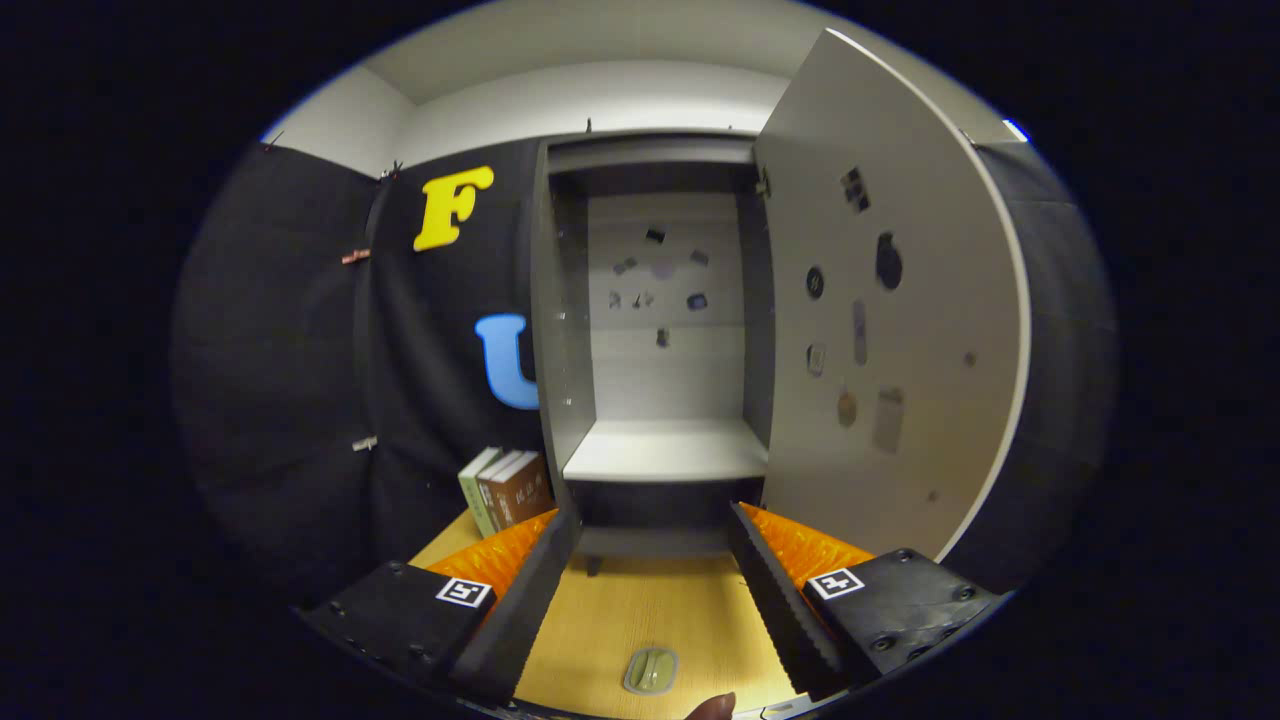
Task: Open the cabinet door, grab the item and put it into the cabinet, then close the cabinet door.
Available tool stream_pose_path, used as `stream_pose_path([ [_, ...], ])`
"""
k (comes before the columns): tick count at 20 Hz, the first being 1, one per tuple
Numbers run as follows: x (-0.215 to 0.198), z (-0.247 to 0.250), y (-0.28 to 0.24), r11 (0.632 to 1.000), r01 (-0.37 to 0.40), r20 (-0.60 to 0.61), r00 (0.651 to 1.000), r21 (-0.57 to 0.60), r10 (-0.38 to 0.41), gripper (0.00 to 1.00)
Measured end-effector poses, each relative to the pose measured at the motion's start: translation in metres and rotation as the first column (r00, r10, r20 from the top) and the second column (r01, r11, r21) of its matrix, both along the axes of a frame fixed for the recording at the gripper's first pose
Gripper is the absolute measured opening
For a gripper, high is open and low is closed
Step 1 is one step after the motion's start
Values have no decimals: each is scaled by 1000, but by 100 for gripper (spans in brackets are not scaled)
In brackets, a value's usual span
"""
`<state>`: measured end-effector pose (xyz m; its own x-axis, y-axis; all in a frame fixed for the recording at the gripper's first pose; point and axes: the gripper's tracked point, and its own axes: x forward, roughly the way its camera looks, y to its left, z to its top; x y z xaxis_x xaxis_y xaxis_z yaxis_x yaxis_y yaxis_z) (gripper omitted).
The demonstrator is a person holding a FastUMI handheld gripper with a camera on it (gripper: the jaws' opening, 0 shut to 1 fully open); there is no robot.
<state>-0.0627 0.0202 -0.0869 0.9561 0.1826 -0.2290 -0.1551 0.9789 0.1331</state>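
Note:
A tall grey cabinet [560, 330] stands straight ahead, beyond my fingers. Its door [880, 330] is swung wide open to the right, showing an inside face with several small stickers. The cabinet's white shelf [665, 450] is bare, and its back panel carries several small stickers too. My gripper [655, 535] is open, fingers spread wide with nothing between them, pointing at the base of the cabinet. Three books [507, 488] stand upright on the wooden table [650, 610] just left of the cabinet, beyond my left finger.
A small grey oval object [651, 670] lies on the table between my fingers, close to me. A fingertip [712, 707] of a person shows just beside it. Black cloth walls close in on the left and right.

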Motion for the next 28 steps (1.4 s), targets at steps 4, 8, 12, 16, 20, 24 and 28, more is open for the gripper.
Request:
stream_pose_path([
  [4,6,-98,25,1000,-18,-200,980,9,19,98],
  [8,-1,-210,31,999,-33,-399,917,-9,26,99],
  [12,-5,-301,35,1000,-2,-561,828,-11,-4,97],
  [16,-5,-370,24,996,9,-631,773,-88,-63,80],
  [20,2,-397,18,992,31,-660,744,-121,-104,58],
  [24,17,-406,16,990,15,-662,742,-139,-104,53],
  [28,18,-409,11,987,8,-662,741,-160,-113,19],
])
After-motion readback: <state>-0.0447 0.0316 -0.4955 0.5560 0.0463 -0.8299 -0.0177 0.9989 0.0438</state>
